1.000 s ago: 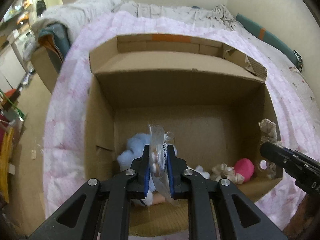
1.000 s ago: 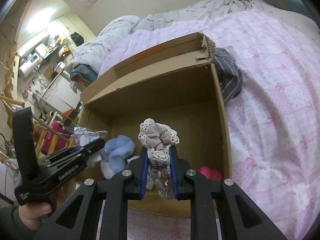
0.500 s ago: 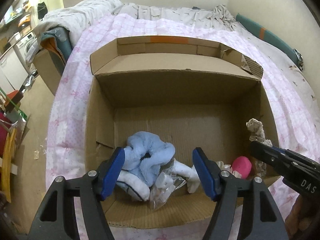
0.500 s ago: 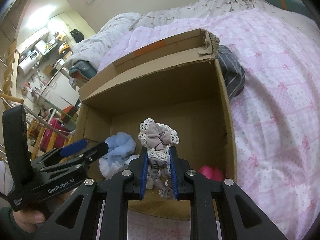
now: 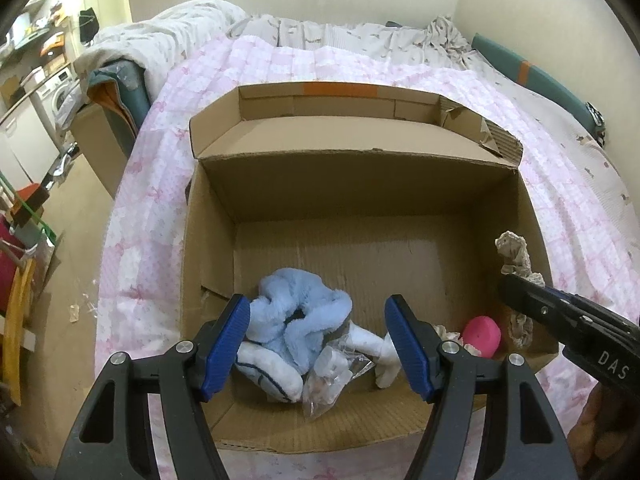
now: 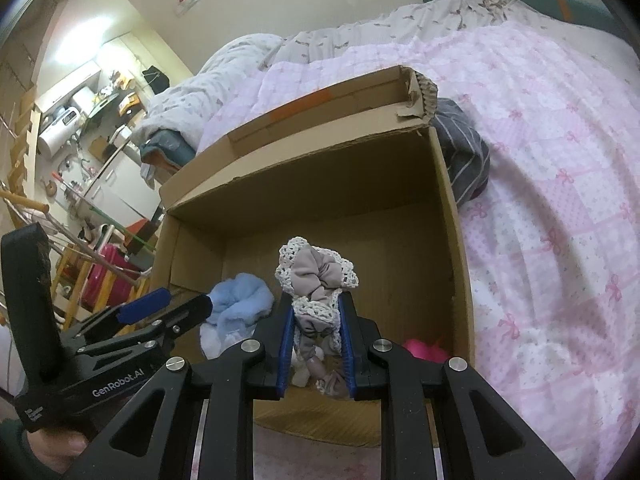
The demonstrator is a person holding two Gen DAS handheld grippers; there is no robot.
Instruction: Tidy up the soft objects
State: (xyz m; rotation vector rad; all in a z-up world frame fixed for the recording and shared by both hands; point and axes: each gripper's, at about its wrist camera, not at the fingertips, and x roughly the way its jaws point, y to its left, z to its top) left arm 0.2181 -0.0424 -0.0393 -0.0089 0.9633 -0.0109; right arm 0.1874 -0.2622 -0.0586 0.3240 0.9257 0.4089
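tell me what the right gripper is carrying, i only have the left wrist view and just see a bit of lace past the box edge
Observer: The right gripper is shut on a grey scrunchie with lace trim, held above the cardboard box.
Operator: anything on the bed behind the box i cant see
Observer: Yes, a dark striped cloth lies on the pink quilt, against the box's far right corner.
Operator: and who is holding my left gripper
Observer: A hand with a dark green sleeve grips its handle; the left gripper is open, jaws just spread, nothing between them.
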